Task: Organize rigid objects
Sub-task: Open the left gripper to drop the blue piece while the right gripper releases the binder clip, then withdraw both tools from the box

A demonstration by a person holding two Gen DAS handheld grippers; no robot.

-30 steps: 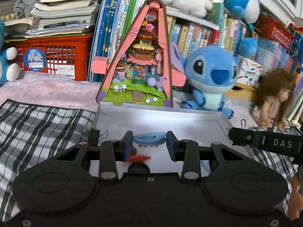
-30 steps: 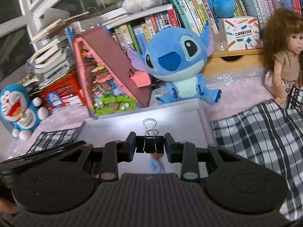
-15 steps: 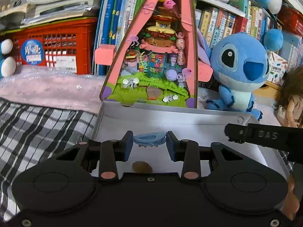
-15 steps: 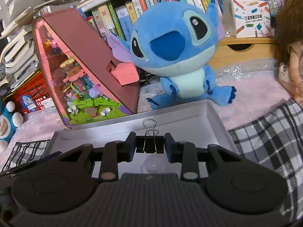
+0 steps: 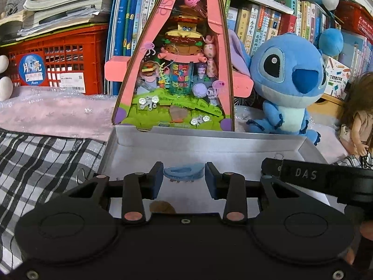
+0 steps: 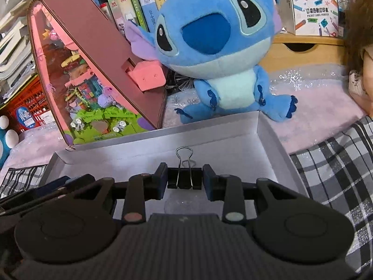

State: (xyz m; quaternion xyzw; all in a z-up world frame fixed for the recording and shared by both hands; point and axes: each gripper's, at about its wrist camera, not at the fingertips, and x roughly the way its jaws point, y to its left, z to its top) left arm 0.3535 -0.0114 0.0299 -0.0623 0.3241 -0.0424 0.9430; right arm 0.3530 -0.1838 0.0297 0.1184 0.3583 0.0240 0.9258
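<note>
Now | my left gripper (image 5: 183, 180) jaws were opening around the light, bumpy blue hair clip (image 5: 184, 172) | my right gripper (image 6: 184, 181) jaws were opening around the hard black binder clip (image 6: 184, 180), held by its sides | both over the white box (image 6: 268, 135)

Both grippers black plastic w/ round hubs, copper rivets, dark-blue fingers (image 5: 156, 179); "DAS" lettering.

A tray (image 5: 209, 144) lies on a checked cloth (image 5: 46, 158). Behind it, at 12 o'clock, stands a triangular box (image 5: 177, 70); a plush (image 5: 289, 86) sits at 2 o'clock, a crate (image 5: 60, 58) at 10, and books (image 5: 256, 25) behind.
</note>
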